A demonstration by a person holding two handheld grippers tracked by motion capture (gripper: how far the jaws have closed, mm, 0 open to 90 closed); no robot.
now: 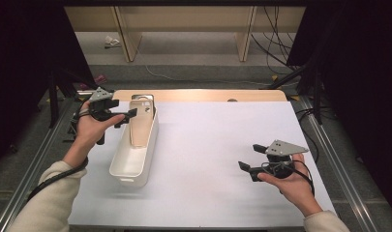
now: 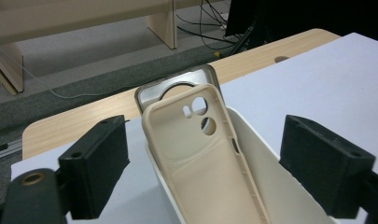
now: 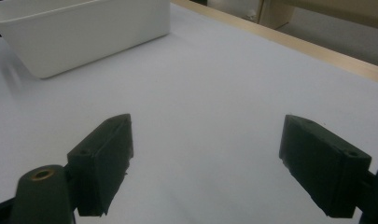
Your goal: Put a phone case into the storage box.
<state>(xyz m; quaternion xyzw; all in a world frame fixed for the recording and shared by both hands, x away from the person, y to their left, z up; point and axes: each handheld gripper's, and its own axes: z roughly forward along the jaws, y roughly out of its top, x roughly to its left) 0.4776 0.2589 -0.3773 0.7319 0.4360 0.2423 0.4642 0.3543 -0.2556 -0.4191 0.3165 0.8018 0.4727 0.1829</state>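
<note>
A beige phone case point(image 1: 141, 126) leans inside a long white bin point(image 1: 130, 166) at the left of the table, camera holes up. Behind it stands a grey case point(image 1: 142, 98) against the bin's far end. In the left gripper view the beige case point(image 2: 210, 163) rises between the black pads point(image 2: 95, 158), which stand wide apart and do not touch it. My left gripper point(image 1: 127, 118) hovers open at the bin's far left rim. My right gripper point(image 1: 249, 156) rests open over the white sheet at the right, with nothing between its pads point(image 3: 102, 158).
A white sheet point(image 1: 208, 145) covers the wooden table, whose bare edge point(image 1: 198, 94) shows at the back. The bin's side wall point(image 3: 84, 32) shows far off in the right gripper view. Metal rails run along both table sides. Wooden shelving and cables stand beyond.
</note>
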